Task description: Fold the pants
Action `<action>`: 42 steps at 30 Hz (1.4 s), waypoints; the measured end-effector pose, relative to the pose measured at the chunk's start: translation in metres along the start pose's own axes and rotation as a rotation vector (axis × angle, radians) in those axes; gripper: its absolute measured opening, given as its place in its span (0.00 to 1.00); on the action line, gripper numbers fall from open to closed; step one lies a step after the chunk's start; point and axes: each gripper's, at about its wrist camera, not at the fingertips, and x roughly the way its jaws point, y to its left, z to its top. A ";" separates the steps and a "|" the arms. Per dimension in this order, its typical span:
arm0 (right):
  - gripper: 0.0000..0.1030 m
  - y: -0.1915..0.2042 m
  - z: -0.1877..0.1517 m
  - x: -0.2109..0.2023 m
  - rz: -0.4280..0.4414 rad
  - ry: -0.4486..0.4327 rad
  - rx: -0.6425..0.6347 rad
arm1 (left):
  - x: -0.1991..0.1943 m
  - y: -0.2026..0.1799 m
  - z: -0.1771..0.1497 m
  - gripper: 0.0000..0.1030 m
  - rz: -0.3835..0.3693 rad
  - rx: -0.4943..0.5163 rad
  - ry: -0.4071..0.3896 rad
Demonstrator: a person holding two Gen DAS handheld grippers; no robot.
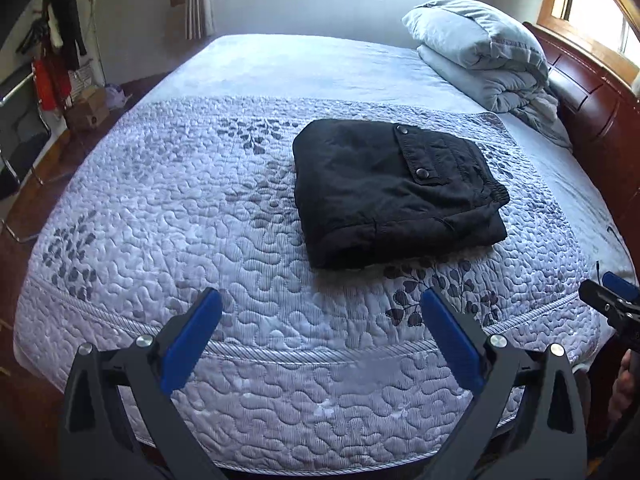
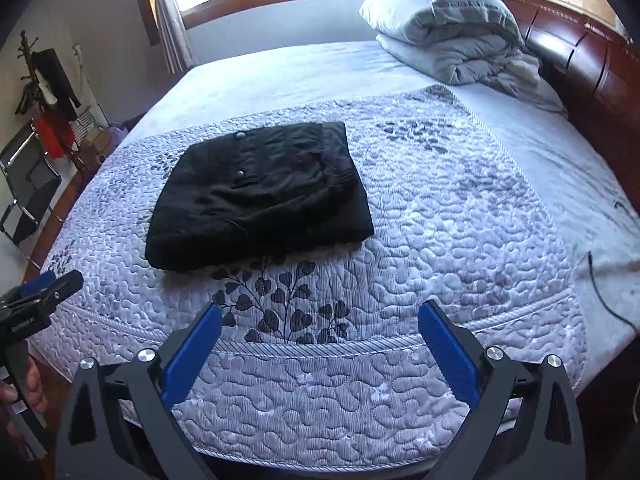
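Black pants (image 1: 394,190) lie folded into a compact rectangle on the quilted bedspread (image 1: 200,240), a snap-button pocket flap on top. They also show in the right wrist view (image 2: 260,196). My left gripper (image 1: 320,300) is open and empty, held back over the bed's near edge, well short of the pants. My right gripper (image 2: 320,312) is open and empty, likewise back from the pants, to their right. The right gripper shows at the left view's right edge (image 1: 612,296); the left gripper shows at the right view's left edge (image 2: 44,288).
A folded grey duvet with a pillow (image 1: 484,52) sits at the bed's far right by the dark wooden headboard (image 1: 592,92). A coat rack with clothes (image 1: 56,48), a chair (image 1: 20,152) and boxes stand on the floor at left. A black cable (image 2: 600,280) lies on the sheet at right.
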 end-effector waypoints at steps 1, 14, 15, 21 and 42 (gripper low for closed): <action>0.96 0.002 0.001 -0.003 0.001 -0.005 -0.004 | -0.005 -0.001 0.001 0.97 0.004 0.001 -0.011; 0.96 0.010 0.005 -0.018 0.010 -0.028 -0.013 | -0.039 -0.016 0.005 0.97 0.003 0.011 -0.071; 0.96 0.011 0.004 -0.018 0.010 -0.027 -0.013 | -0.041 -0.017 0.004 0.97 -0.002 0.016 -0.074; 0.96 0.013 0.004 -0.017 0.005 -0.027 -0.020 | -0.048 -0.020 0.006 0.97 -0.012 0.026 -0.087; 0.96 0.011 0.008 -0.003 -0.009 -0.003 -0.017 | -0.041 -0.026 0.010 0.97 -0.015 0.049 -0.060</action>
